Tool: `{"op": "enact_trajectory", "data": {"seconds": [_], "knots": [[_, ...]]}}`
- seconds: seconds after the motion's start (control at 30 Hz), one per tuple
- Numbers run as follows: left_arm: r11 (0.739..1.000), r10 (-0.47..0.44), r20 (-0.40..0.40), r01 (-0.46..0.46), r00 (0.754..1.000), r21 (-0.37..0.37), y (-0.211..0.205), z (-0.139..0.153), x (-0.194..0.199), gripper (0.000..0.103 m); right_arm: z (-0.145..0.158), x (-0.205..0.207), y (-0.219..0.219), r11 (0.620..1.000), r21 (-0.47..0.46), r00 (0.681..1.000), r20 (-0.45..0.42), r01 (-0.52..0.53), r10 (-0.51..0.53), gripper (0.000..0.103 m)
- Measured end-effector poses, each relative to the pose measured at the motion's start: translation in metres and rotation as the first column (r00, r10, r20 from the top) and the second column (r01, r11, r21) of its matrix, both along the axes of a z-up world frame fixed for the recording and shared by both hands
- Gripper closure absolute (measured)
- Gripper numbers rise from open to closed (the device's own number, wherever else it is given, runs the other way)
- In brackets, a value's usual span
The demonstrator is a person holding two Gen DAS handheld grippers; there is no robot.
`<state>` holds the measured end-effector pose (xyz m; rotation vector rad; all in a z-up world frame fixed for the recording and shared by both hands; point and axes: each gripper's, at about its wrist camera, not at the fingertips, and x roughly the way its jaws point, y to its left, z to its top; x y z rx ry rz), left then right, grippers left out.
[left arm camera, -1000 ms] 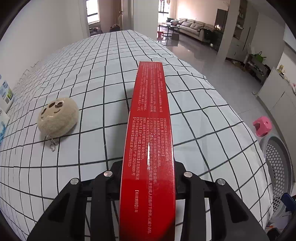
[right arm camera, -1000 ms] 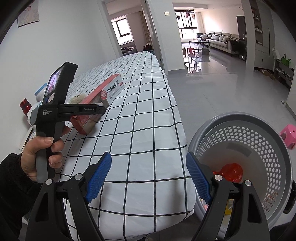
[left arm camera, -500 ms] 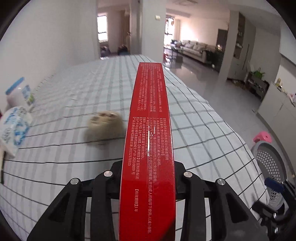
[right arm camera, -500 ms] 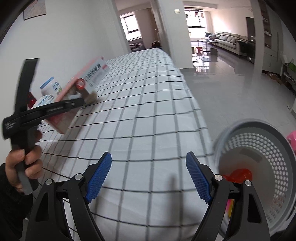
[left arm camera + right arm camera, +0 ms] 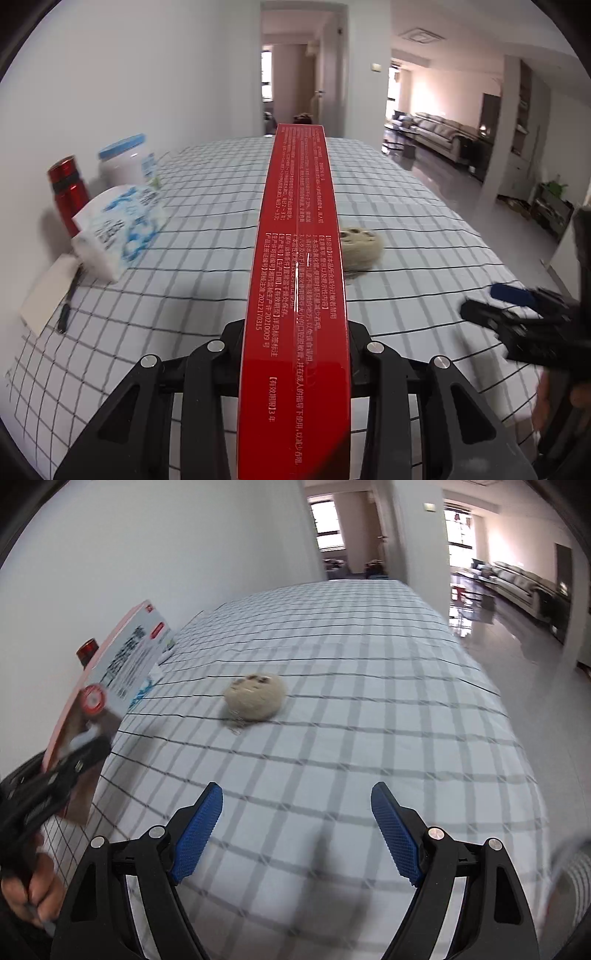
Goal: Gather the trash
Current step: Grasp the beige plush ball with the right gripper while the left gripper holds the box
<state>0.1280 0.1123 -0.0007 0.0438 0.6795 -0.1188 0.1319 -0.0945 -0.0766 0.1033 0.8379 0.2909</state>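
My left gripper (image 5: 295, 339) is shut on a long red box (image 5: 298, 280) and holds it lifted above the checked tablecloth (image 5: 184, 295). The box points away from me, tilted up. In the right wrist view the same box (image 5: 110, 679) shows its pink and white side at the left, clamped by the left gripper (image 5: 74, 760). My right gripper (image 5: 297, 830) is open and empty over the near part of the table, its blue pads (image 5: 197, 827) wide apart. It also shows in the left wrist view (image 5: 517, 310) at the right.
A beige plush ball (image 5: 255, 698) with a face lies mid-table; it also shows in the left wrist view (image 5: 360, 245). By the wall stand a red bottle (image 5: 68, 192), a white jar with blue lid (image 5: 123, 158), a tissue pack (image 5: 118, 229), a notepad (image 5: 48, 288) and pen (image 5: 68, 299).
The left gripper has lifted the red box off the table and tilted it up. Both views have swung left; the grey basket has left the right wrist view. The right gripper stays open.
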Motion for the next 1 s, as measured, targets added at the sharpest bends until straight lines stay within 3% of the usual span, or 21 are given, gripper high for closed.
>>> {"op": "enact_trajectory", "data": {"seconds": [0.17, 0.47, 0.73, 0.83, 1.0], "knots": [[0.998, 0.07, 0.0, -0.07, 0.998, 0.0, 0.025, -0.007, -0.005, 0.069, -0.009, 0.048, 0.04, 0.998, -0.028, 0.998, -0.034, -0.054, 0.053, 0.024], [0.987, 0.156, -0.009, -0.156, 0.988, -0.036, 0.058, -0.013, -0.011, 0.069, -0.033, 0.114, 0.071, 0.996, -0.07, 0.99, -0.139, -0.047, 0.037, 0.024], [0.986, 0.156, -0.038, -0.158, 0.987, -0.05, 0.059, -0.021, -0.008, 0.069, -0.041, 0.137, 0.085, 0.994, -0.097, 0.991, -0.131, -0.049, 0.036, 0.025], [0.987, 0.152, -0.037, -0.154, 0.988, -0.046, 0.06, -0.021, -0.007, 0.069, -0.039, 0.135, 0.089, 0.992, -0.107, 0.992, -0.115, -0.06, 0.048, 0.039], [0.988, 0.144, -0.036, -0.146, 0.989, -0.045, 0.058, -0.019, -0.009, 0.069, -0.032, 0.12, 0.085, 0.992, -0.103, 0.995, -0.082, -0.071, 0.063, 0.041]]}}
